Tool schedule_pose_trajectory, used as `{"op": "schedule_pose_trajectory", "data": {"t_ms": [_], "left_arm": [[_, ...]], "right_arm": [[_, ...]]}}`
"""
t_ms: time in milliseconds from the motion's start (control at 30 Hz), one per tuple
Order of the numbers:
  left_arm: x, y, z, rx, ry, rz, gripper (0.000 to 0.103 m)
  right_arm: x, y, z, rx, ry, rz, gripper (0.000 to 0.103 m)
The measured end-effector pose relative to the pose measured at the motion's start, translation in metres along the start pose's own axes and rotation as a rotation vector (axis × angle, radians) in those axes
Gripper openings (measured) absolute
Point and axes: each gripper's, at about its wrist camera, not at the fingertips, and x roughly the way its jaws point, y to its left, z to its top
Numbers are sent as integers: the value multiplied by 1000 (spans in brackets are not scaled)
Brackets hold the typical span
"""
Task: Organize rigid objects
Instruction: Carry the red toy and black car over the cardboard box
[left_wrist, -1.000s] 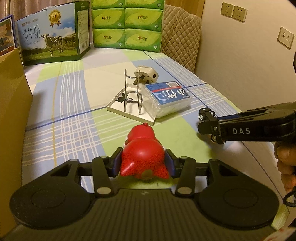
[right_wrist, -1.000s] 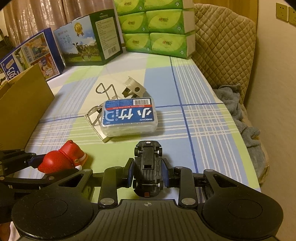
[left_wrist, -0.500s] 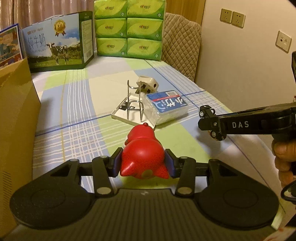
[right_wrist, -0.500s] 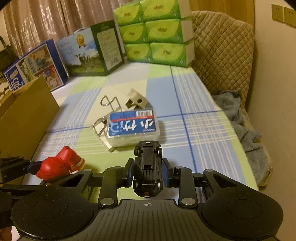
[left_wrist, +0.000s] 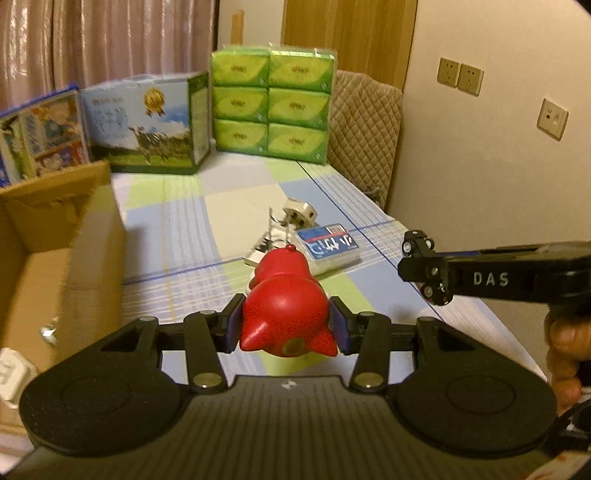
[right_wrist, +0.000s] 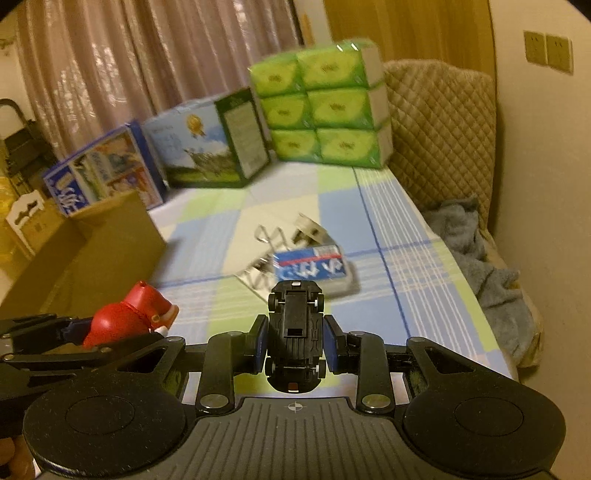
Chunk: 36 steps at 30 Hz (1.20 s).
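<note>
Both hands are loaded up here. The left claw (left_wrist: 286, 326) is pinching a red toy figure (left_wrist: 286, 314), with a blue pad pressed on each side of its body, and the toy is up in the air above the checked cloth on the bench (left_wrist: 177, 236). Over on the other side, the right claw (right_wrist: 295, 345) is clamped on a small black toy car (right_wrist: 295, 332), belly up so you can see the wheels and underside, nose pointing away from the camera. It's off the bench too.

From the left wrist view you can see the right claw coming in from the right edge with the car's wheels poking out at its tip, and a bit of the person's hand (left_wrist: 563, 354) wrapped round the handle.

Still lying on the bench, about mid-way: a clear plastic box with a blue label (right_wrist: 314, 269), a bent wire rack on a white tray (left_wrist: 271, 240) just beside it, and a white plug adapter (left_wrist: 297, 214) right behind those. An open cardboard box (left_wrist: 55, 258) sits at the left edge. At the far end there's a milk carton case (left_wrist: 147, 122), a stack of green tissue packs (left_wrist: 269, 107) and a quilted chair back (left_wrist: 365, 125).
</note>
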Motion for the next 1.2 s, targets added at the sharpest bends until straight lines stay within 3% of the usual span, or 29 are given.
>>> {"op": "schedule_pose_trajectory", "data": {"t_ms": [300, 667, 900, 1200], "left_arm": [[-70, 47, 11, -27, -60, 85, 42], [-115, 162, 13, -88, -32, 232, 42], [-98, 228, 21, -89, 20, 278, 42], [-42, 268, 30, -81, 77, 260, 42]], "right_arm": [[-32, 68, 20, -71, -44, 117, 27], [-5, 178, 35, -197, 10, 291, 27], [42, 235, 47, -279, 72, 355, 27], [114, 268, 66, -369, 128, 336, 27]]}}
